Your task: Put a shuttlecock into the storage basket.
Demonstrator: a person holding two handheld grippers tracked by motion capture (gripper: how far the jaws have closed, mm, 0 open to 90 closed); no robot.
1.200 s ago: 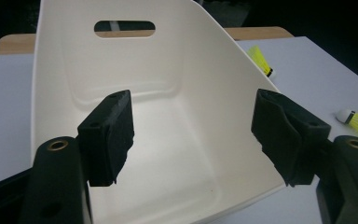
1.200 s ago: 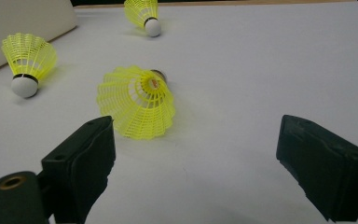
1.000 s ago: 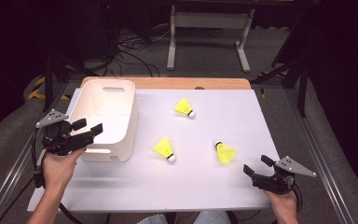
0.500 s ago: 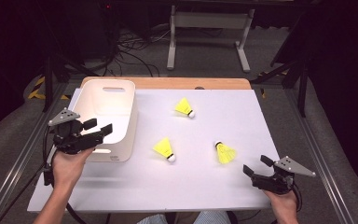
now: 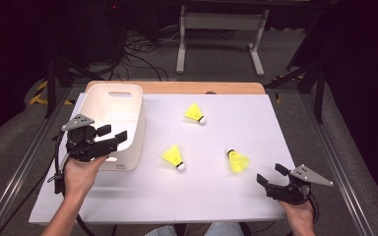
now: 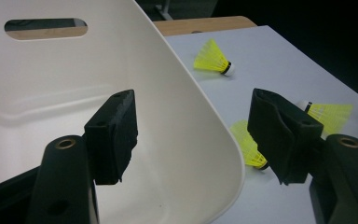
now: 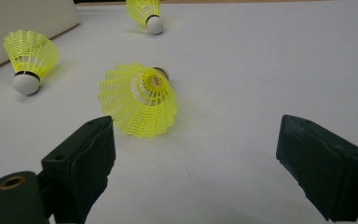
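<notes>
Three yellow shuttlecocks lie on the white table: a far shuttlecock, a middle shuttlecock and a right-hand shuttlecock. A white plastic bin stands at the left. My left gripper hovers open over the bin's near right corner, one jaw inside the rim, one outside. My right gripper rests open near the front right edge, its jaws pointed at the right-hand shuttlecock, apart from it.
The white table top ends in a wooden strip at the back. Metal rails run along both sides on the floor. A stand and cables lie beyond the table in the dark.
My left gripper has moved forward and right, from beside the bin to over its near right corner. The right gripper and shuttlecocks have stayed put.
</notes>
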